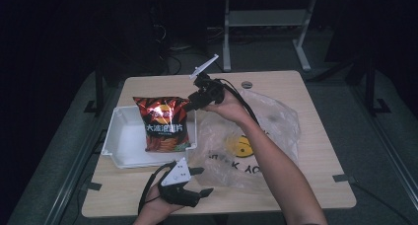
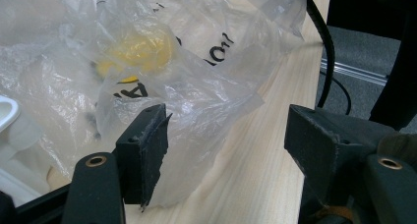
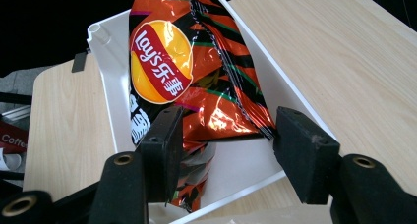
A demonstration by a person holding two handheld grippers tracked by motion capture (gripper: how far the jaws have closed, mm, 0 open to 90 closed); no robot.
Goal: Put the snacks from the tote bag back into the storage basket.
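Observation:
An orange-and-black chip bag (image 1: 162, 126) (image 3: 162, 62) stands tilted in a white tray (image 1: 111, 136) (image 3: 105, 67) at the table's left. My right gripper (image 1: 190, 104) (image 3: 226, 145) reaches in from the right and is shut on the bag's upper right corner, a jaw on each side of the crinkled foil. A crumpled clear plastic bag (image 1: 276, 121) (image 2: 147, 62) with black print and a yellow round thing (image 1: 241, 145) (image 2: 142, 49) inside lies right of the tray. My left gripper (image 1: 202, 180) (image 2: 226, 140) rests open at the near edge, one jaw over the plastic's rim.
The wooden table (image 1: 320, 185) ends close behind my left hand. A round grommet (image 1: 246, 84) sits at its far edge. A black cable (image 2: 324, 47) hangs off the right side. A grey desk frame (image 1: 266, 18) stands on the floor beyond.

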